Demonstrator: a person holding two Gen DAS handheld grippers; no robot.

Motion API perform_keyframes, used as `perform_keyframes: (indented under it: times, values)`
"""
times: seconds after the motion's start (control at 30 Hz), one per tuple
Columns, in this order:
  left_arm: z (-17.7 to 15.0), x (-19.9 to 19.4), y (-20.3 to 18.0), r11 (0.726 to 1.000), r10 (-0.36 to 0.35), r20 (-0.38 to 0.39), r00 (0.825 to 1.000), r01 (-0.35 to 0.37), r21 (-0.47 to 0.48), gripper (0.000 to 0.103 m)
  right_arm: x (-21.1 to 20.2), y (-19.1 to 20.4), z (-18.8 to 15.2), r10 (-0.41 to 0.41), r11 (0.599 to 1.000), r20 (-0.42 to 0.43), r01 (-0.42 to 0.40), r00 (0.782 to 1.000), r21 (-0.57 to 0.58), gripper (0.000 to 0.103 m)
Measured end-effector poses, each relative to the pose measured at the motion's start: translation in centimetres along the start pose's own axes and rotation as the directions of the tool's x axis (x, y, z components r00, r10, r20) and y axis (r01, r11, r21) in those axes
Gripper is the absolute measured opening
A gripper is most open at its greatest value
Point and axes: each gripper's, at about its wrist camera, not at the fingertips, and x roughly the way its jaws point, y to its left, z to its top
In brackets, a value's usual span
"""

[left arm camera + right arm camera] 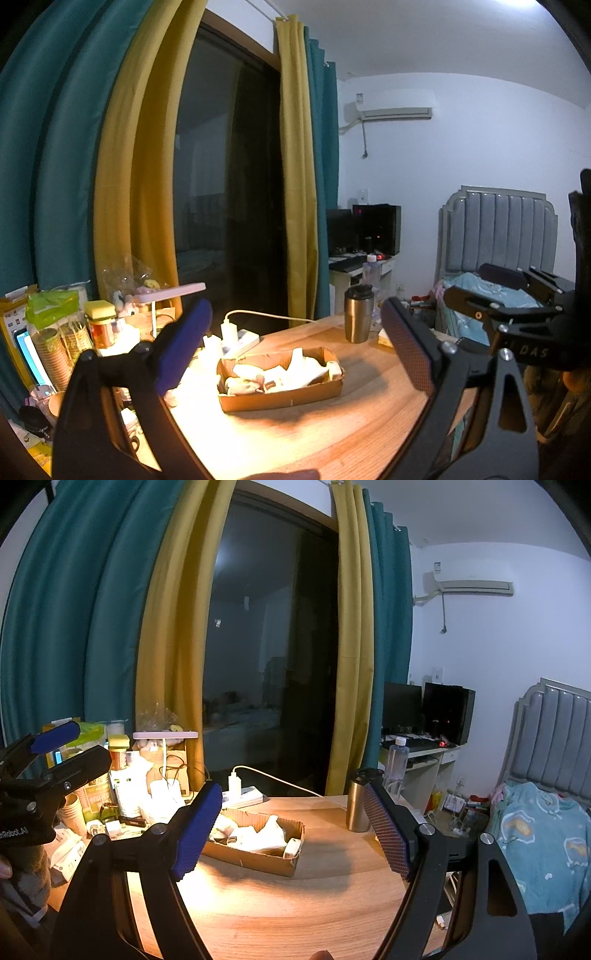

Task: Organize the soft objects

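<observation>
A shallow cardboard box [288,399] sits on the wooden table [332,435], holding several white soft items [280,374]. The box also shows in the right wrist view [258,856] with the white items [258,832] inside. My left gripper [295,328] is open and empty, held above the table in front of the box. My right gripper [291,805] is open and empty, also above the table, just right of the box. The left gripper shows at the left edge of the right wrist view [70,742], and the right gripper shows at the right of the left wrist view [491,280].
A steel tumbler [357,314] stands behind the box to the right. A lit pink desk lamp [165,735], a power strip with charger [242,794], paper cups [55,354] and jars crowd the table's left. A bed [539,830] lies at the right.
</observation>
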Motion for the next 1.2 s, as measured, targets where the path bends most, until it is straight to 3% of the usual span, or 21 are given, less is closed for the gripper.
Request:
perform_keyframes:
  times: [1.2]
  values:
    - [-0.28,0.65,-0.14,1.000,-0.003,-0.009,1.000,0.004,0.005,0.094,0.60,0.16,-0.54,0.004,1.000,-0.009,-0.004,1.000,0.000,0.082]
